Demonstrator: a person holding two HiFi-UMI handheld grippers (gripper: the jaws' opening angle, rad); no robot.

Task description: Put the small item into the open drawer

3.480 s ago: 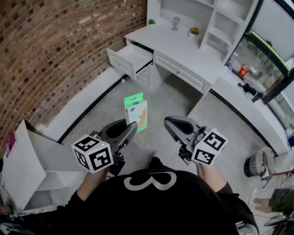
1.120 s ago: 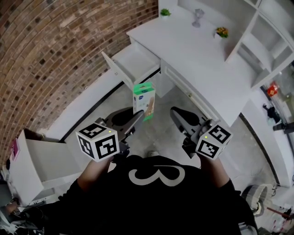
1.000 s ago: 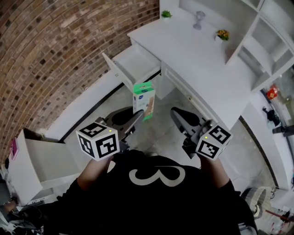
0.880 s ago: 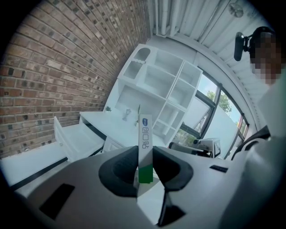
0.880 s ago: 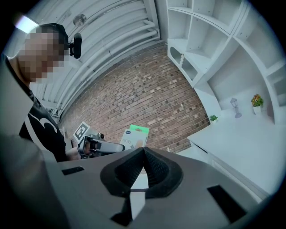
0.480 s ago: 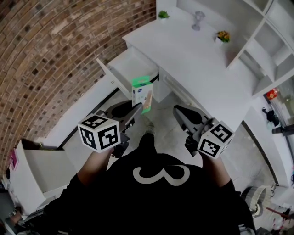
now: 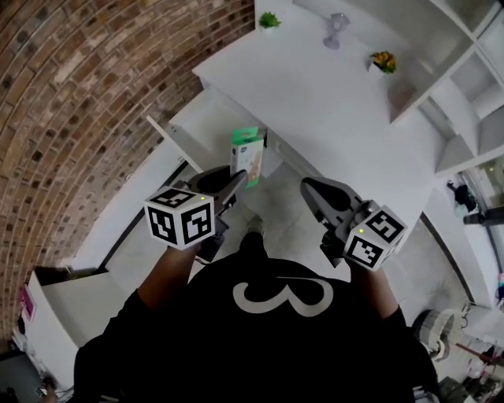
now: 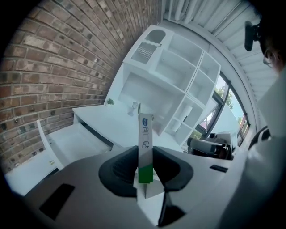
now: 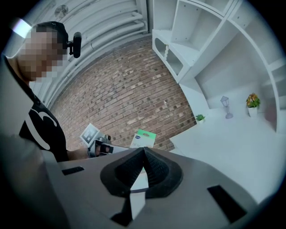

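Observation:
The small item is a green and white box (image 7: 247, 155), upright in my left gripper (image 7: 236, 180), which is shut on its lower end. In the left gripper view the box (image 8: 145, 136) shows edge-on between the black pads. The open drawer (image 7: 198, 131) juts from the white desk (image 7: 315, 94) just beyond and left of the box; its white inside (image 8: 73, 142) looks bare. My right gripper (image 7: 309, 187) hovers to the right in front of the desk, shut with nothing in it (image 9: 144, 150). From the right gripper view the box (image 9: 143, 138) appears beyond the jaws.
A small green plant (image 7: 269, 20), a glass ornament (image 7: 336, 30) and a flower pot (image 7: 383, 61) stand at the desk's back. White shelves (image 7: 465, 71) rise at the right. A brick wall (image 7: 71, 94) runs along the left, with a low white cabinet (image 7: 55, 307) at lower left.
Both grippers have advanced toward the desk. The box, still held by the left gripper, has gone from over the floor to the open drawer's near corner.

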